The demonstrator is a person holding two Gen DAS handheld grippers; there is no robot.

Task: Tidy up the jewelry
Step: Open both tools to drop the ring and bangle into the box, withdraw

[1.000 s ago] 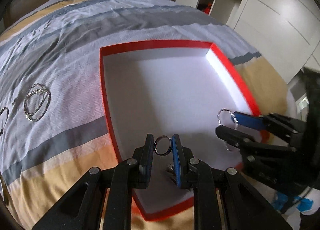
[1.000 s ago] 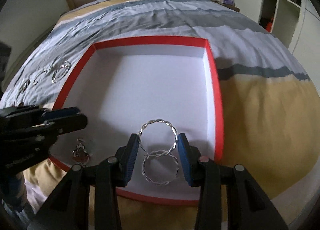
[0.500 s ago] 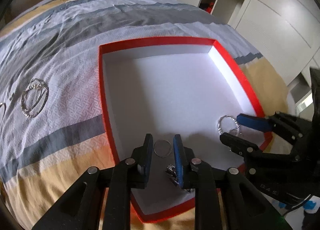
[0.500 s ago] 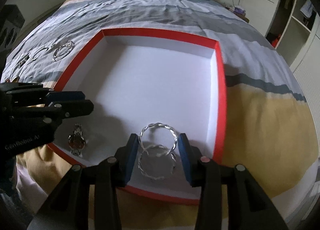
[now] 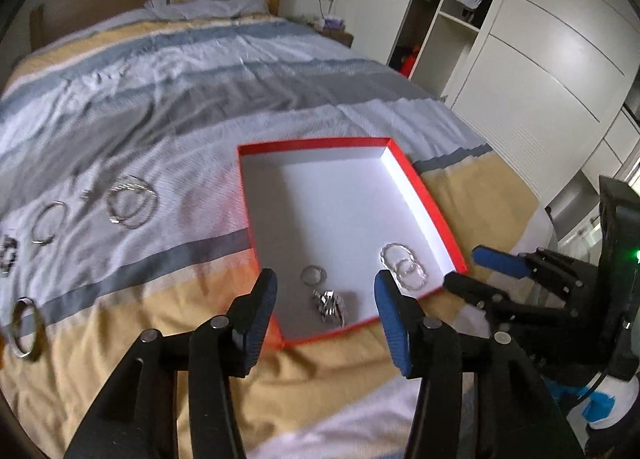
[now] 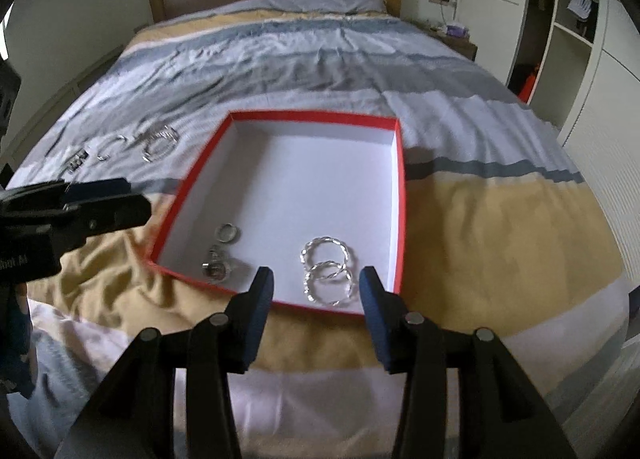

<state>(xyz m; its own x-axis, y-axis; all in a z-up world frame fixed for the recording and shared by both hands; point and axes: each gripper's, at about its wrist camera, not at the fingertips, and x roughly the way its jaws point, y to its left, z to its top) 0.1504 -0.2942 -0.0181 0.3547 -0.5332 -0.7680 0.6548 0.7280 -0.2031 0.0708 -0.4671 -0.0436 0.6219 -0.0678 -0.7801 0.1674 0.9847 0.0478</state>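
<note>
Jewelry lies in two places on the bed [image 6: 500, 211]. Inside the red-rimmed box [image 6: 401, 195], near its front edge, rest two twisted silver bangles [image 6: 328, 275], overlapping one another, and toward the front left corner a small plain ring [image 6: 227, 233] with a watch [image 6: 216, 268] just beside it. The rest is spread over the striped bedspread to the left of the box: a loose cluster of thin bangles [image 5: 132, 201], a single open bangle [image 5: 48, 223], a dark linked piece [image 5: 7, 253] at the edge of view, and a broad band [image 5: 25, 327] nearer the foot of the bed.

The left tongs [image 5: 326, 299] hang above the box's front left corner, their blue-padded jaws parting, with nothing pinched; the ring and watch lie below in the gap, untouched. The right tongs [image 6: 316, 291] hover over the front edge of the box with jaws spread and empty, the two bangles lying on the box floor beneath them. A white wardrobe [image 5: 532, 71] stands along the bed's right side.
</note>
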